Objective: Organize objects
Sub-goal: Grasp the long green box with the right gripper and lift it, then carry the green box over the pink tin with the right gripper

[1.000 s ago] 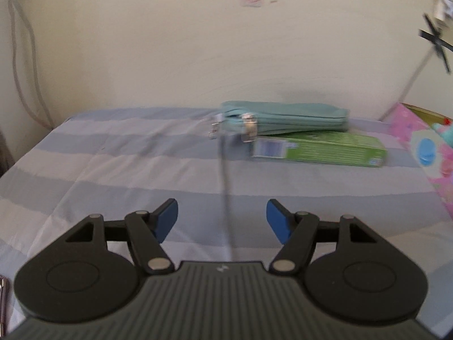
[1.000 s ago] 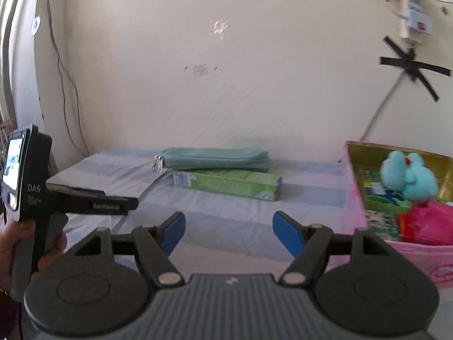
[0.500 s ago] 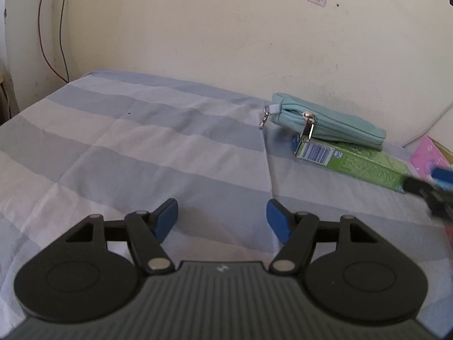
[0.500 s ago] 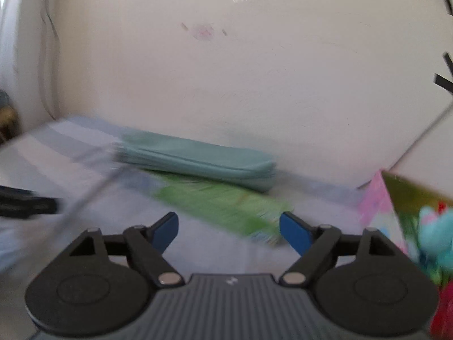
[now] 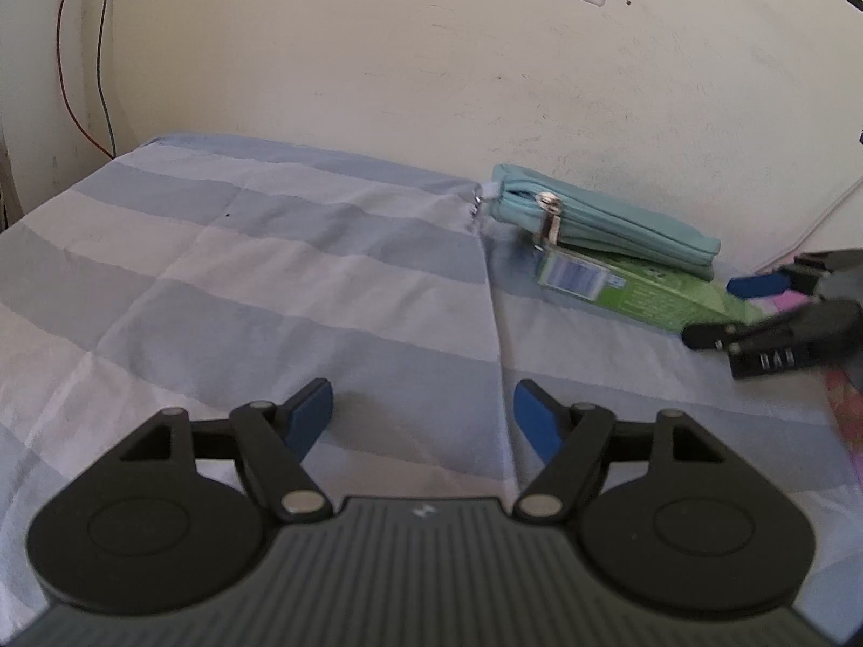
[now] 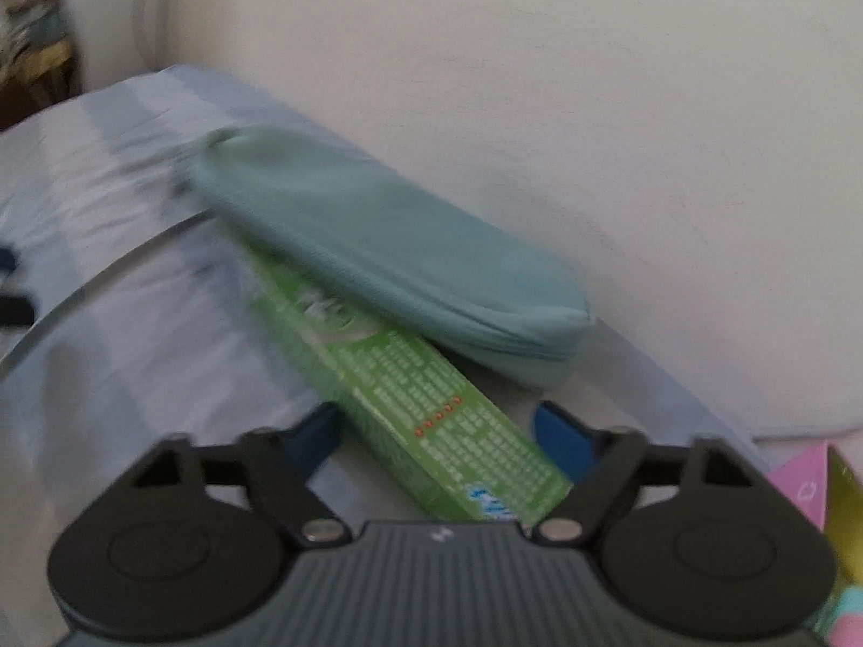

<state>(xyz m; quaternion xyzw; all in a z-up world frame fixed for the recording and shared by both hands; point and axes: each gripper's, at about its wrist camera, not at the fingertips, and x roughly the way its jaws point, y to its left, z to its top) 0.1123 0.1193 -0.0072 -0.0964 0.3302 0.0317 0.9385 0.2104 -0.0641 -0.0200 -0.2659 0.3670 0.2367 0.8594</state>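
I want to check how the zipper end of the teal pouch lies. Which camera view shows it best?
The left wrist view: the teal pouch is sharp there, its zipper pull and end tab facing the camera, resting partly on the green box. The right wrist view shows the pouch blurred, from its plain far end, with the zipper end indistinct.

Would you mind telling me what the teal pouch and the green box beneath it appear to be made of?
Teal pouch: probably matte woven fabric, given its soft sagging shape, stitched seams and metal zipper pull. Green box: likely thin printed cardboard, slightly glossy, with crisp straight edges and a barcode panel.
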